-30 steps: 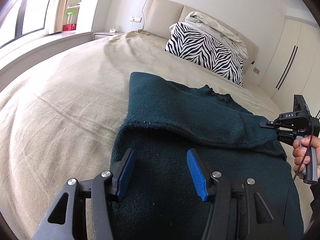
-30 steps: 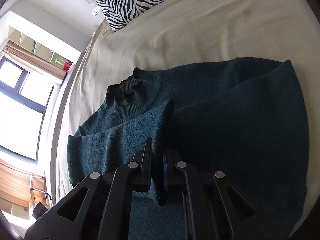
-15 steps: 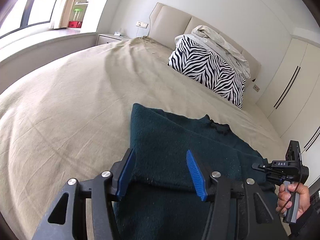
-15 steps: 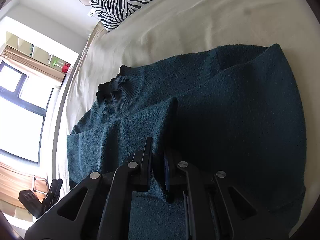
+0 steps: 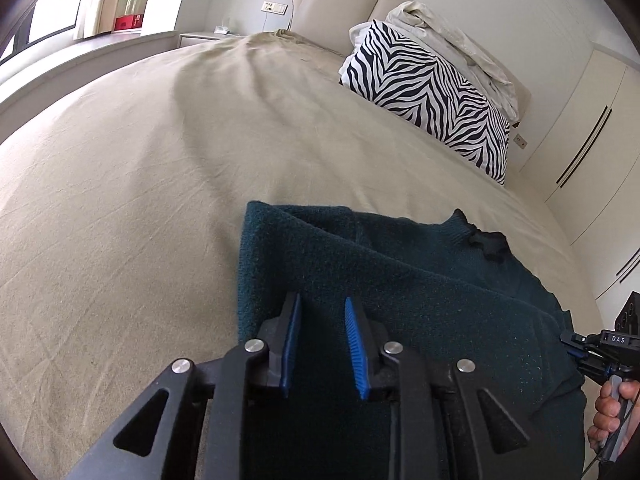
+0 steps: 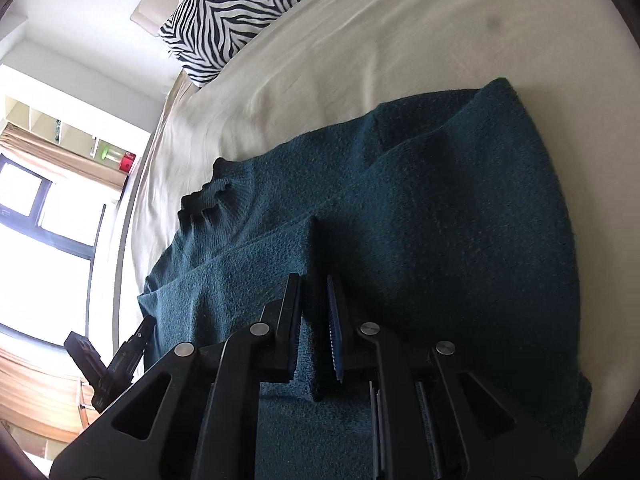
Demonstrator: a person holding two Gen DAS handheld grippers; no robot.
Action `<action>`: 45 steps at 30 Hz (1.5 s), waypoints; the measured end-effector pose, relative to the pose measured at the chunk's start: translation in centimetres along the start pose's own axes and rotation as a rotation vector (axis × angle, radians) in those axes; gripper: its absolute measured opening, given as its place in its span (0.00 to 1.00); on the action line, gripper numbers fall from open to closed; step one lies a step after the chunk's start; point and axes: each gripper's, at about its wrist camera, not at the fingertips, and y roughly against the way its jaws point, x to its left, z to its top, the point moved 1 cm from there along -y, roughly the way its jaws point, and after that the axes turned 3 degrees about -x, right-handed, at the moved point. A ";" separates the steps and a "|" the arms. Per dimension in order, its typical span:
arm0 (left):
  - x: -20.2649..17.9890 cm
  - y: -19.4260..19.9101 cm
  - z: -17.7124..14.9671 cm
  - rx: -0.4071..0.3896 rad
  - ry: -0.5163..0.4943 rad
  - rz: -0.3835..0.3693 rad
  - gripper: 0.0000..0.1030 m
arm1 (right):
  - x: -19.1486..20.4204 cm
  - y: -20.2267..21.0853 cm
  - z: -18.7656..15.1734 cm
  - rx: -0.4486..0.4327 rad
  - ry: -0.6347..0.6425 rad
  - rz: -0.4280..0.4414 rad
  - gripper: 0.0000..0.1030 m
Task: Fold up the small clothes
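A dark green sweater (image 5: 400, 280) is lying on the bed (image 5: 140, 160), near the edge where the person is standing, with its neck (image 6: 208, 196) pointing toward the zebra pillow (image 5: 432, 92) at the head of the bed. I am judging that the folding is only in its first part: 1 sleeve is lying across the body of the sweater, while the body itself is not yet folded in half or made smaller. The right gripper (image 6: 316, 320) is pinching the end of this sleeve (image 6: 260, 264), with the jaws almost together and the thick cloth between them. The left gripper (image 5: 320, 344) is hovering above the sweater near its side edge; its jaws are standing partly apart, and I am not seeing any cloth between the blue pads (image 5: 354, 352). The sweater is looking thick, fuzzy and soft, with a ribbed neck and rounded fold lines. The bed cover is beige, smooth and a little wrinkled. The grippers are made of hard black plastic with ridged pads. What is remaining, I think, is laying down this sleeve, then folding the body.
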 end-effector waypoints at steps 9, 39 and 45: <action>0.2 1.9 2.3 -0.061 0.071 -0.024 0.44 | 6.0 0.0 -0.9 0.017 0.114 0.248 0.36; 2.5 17.5 -12.7 0.132 -0.074 0.026 0.60 | -2.0 12.8 -13.5 -0.089 0.042 0.245 0.58; 3.2 22.7 -19.6 0.217 -0.048 -0.007 0.59 | -5.5 16.8 -19.7 -0.090 0.020 0.192 0.58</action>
